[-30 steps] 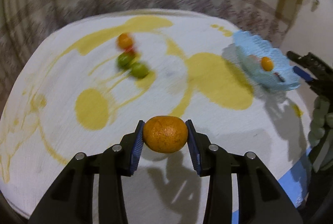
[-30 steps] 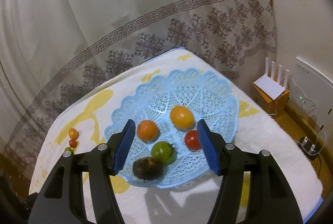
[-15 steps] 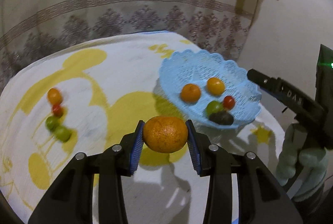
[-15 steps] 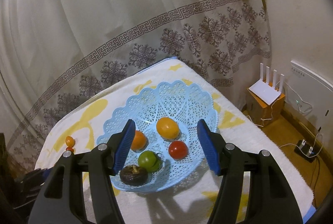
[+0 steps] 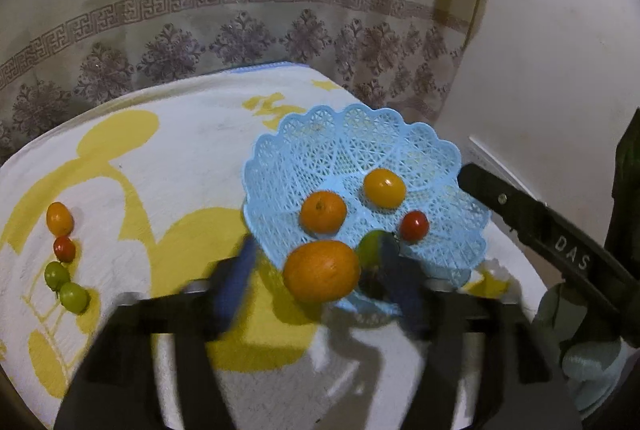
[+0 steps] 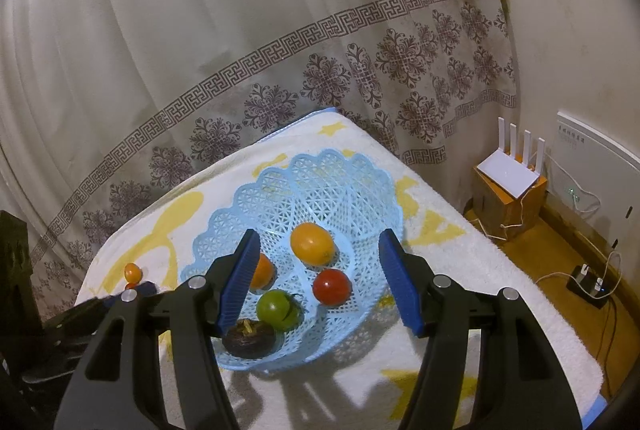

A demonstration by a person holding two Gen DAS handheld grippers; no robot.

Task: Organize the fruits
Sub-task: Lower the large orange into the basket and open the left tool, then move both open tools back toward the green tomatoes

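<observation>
A light blue lattice basket [image 5: 360, 134] sits on the white and yellow cloth; it also shows in the right wrist view [image 6: 320, 182]. It holds two orange fruits, a red tomato [image 5: 414, 225], a green fruit [image 6: 276, 308] and a dark mangosteen [image 6: 250, 340]. My left gripper [image 5: 316, 278] has its blurred jaws spread wide, and a large orange [image 5: 322, 271] hangs loose between them at the basket's near rim. My right gripper [image 6: 320, 286] is open and empty above the basket's near side.
Several small fruits lie in a row at the cloth's left: an orange one [image 5: 59, 218], a red one [image 5: 64, 248] and two green ones [image 5: 66, 290]. A patterned curtain hangs behind. A router on a wooden box [image 6: 510, 186] stands on the floor at right.
My left gripper moved on toward the basket and opened, letting go of the large orange. My right gripper drew back slightly and stayed open.
</observation>
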